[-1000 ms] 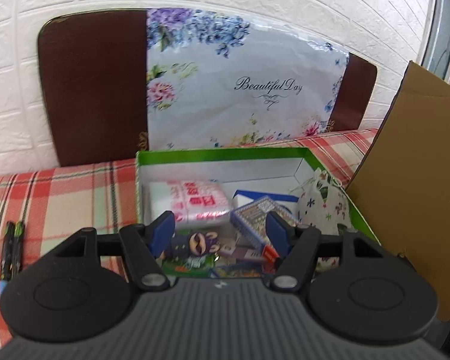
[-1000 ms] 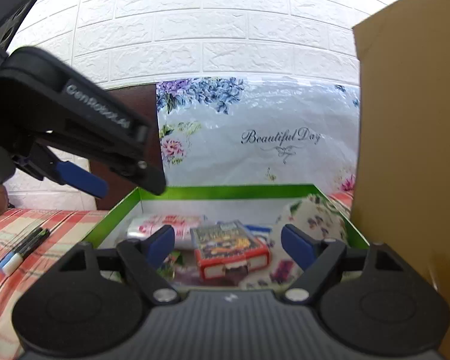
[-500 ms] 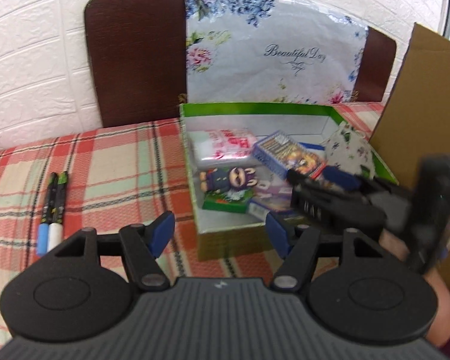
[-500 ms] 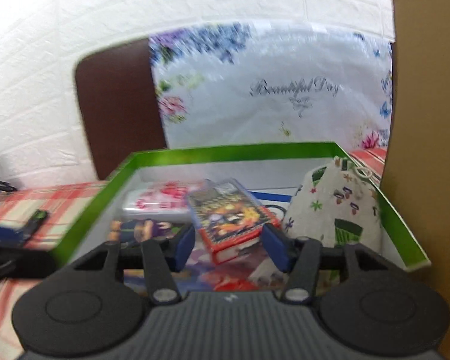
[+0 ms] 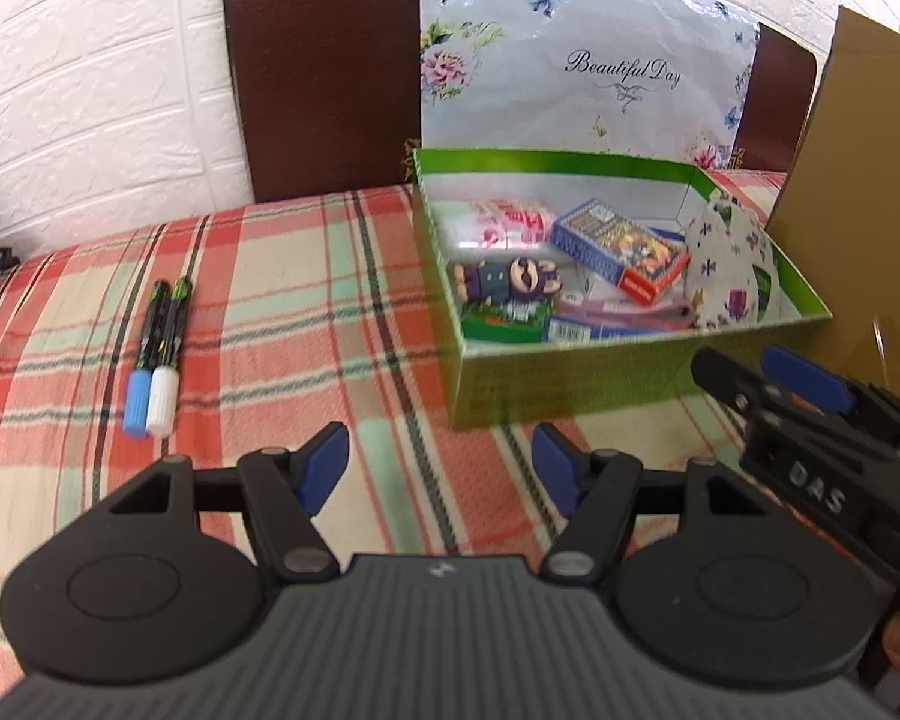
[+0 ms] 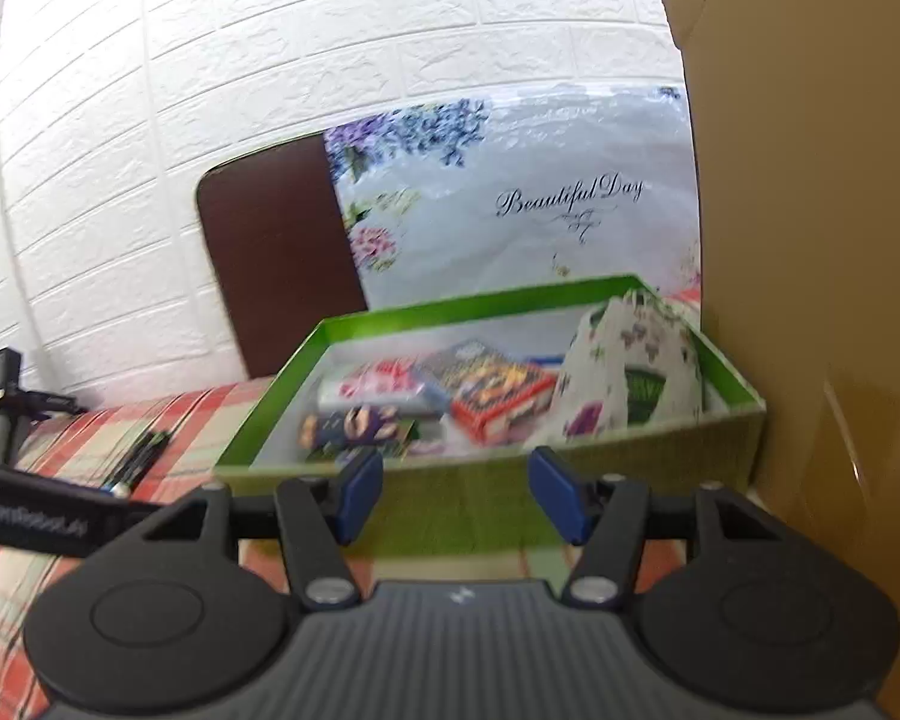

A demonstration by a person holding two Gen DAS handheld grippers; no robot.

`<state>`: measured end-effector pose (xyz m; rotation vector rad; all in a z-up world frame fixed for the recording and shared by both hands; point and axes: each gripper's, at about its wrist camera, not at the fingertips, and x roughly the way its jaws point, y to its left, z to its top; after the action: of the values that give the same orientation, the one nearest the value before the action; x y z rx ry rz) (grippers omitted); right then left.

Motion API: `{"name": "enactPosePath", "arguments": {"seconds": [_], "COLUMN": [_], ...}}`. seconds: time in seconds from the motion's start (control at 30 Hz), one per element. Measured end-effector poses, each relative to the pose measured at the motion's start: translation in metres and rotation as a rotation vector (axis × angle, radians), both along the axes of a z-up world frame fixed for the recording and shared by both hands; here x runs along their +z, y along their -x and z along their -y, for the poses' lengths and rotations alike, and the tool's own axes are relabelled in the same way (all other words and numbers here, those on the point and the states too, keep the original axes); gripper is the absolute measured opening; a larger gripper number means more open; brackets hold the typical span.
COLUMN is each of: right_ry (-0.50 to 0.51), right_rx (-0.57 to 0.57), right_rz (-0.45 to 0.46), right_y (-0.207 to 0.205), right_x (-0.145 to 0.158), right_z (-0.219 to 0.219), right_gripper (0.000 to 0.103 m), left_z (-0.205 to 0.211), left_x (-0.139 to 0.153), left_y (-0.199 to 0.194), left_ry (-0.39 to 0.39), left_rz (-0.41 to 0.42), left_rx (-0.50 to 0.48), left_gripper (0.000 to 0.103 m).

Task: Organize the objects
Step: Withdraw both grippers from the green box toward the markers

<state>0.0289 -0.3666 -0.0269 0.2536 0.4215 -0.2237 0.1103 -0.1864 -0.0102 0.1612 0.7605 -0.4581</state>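
A green box [image 5: 576,372] stands on the plaid cloth and holds a card pack [image 5: 621,249], a tissue pack [image 5: 498,222], a purple figure [image 5: 510,282] and a floral pouch [image 5: 729,258]. Two markers [image 5: 156,354] lie on the cloth left of the box. My left gripper [image 5: 441,474] is open and empty, hovering in front of the box's near left corner. My right gripper [image 6: 456,495] is open and empty, just in front of the box's [image 6: 510,504] near wall; it also shows at the right in the left wrist view [image 5: 780,384].
A brown cardboard panel [image 5: 858,210] stands right of the box. A dark chair back [image 5: 324,72] with a floral bag [image 5: 576,60] stands behind the table against the white brick wall. A black stand [image 6: 0,396] is at far left.
Both grippers have pulled back from over the box, toward me. The left one also moved left, bringing the markers into view. The right gripper's jaws have narrowed a little but stay open.
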Motion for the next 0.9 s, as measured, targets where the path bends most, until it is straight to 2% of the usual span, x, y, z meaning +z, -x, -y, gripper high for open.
{"name": "enactPosePath", "arguments": {"seconds": [0.2, 0.47, 0.7, 0.9], "right_ry": [0.0, -0.002, -0.001, -0.008], "right_rx": [0.036, 0.087, 0.102, 0.106], "right_rz": [-0.035, -0.059, -0.033, -0.004], "right_y": [0.016, 0.018, 0.022, 0.034], "right_x": [0.0, 0.003, 0.016, 0.028], "right_z": [-0.018, -0.046, -0.06, -0.067], "right_gripper": [0.057, 0.057, 0.057, 0.058], "left_z": [-0.019, -0.049, -0.065, -0.062], "left_x": [-0.007, -0.013, -0.017, -0.015], "left_y": [0.012, 0.016, 0.017, 0.026], "left_ry": [0.001, -0.008, -0.002, 0.005], "left_rz": [-0.004, 0.01, 0.012, 0.03], "left_rx": [0.015, 0.047, 0.056, 0.013], "left_gripper": [0.07, 0.074, 0.074, 0.074]}}
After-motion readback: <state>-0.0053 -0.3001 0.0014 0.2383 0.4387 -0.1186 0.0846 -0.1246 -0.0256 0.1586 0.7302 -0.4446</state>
